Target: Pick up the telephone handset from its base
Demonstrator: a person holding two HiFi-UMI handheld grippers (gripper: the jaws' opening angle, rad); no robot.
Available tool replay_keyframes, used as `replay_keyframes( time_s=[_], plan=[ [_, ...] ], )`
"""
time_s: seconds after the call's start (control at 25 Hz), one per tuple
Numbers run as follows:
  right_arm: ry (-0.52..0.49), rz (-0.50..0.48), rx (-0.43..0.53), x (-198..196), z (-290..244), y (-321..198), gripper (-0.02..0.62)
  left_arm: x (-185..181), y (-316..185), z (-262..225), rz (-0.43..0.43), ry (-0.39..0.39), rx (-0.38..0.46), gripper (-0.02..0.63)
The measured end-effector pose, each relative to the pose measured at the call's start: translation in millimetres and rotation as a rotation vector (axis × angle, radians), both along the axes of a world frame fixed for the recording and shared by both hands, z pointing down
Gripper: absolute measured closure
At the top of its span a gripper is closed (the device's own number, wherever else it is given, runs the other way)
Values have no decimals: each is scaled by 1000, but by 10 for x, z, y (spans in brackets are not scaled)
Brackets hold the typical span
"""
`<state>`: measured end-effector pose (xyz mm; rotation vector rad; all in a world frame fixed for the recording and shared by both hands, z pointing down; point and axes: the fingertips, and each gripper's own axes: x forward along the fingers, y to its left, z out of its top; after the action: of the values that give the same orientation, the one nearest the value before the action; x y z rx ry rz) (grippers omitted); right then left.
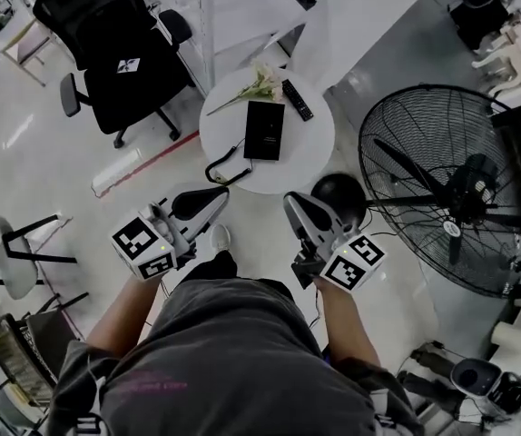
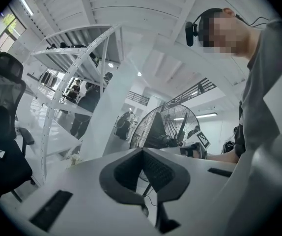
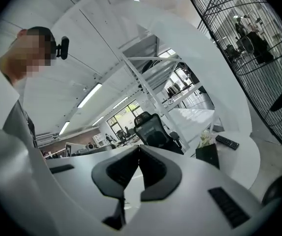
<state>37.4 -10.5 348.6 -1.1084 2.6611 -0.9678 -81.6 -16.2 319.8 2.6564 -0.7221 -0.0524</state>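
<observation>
Well, two grippers are out front and both are empty. The left gripper (image 1: 221, 196) has its jaws pressed together with nothing between them, and the right gripper (image 1: 291, 200) shows the same, tips meeting on air. Both sit short of the one round white table (image 1: 315, 148), apart from everything on it. One black telephone (image 1: 264, 130) lies flat near the table's middle, its cord (image 1: 225, 170) looping off the near left edge. Handset and base can't be told apart from up here. One remote control (image 1: 298, 99) lies just beside the telephone on its far right side, and one bunch of flowers (image 1: 256, 84) lies at the far rim. One black office chair (image 1: 120, 53) stands beyond on the left — one big fan (image 1: 460, 184) on the right.
</observation>
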Motion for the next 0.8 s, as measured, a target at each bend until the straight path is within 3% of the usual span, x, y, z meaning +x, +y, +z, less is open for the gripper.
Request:
replay_keyframes(
  time_s=[0.44,0.8],
  plan=[
    [9,36,-34,34,155,-437,575,-69,-515,240,0,-15,-60,594],
    [14,17,-56,260,368,-966,575,128,-965,536,-40,-50,-125,594]
  ],
)
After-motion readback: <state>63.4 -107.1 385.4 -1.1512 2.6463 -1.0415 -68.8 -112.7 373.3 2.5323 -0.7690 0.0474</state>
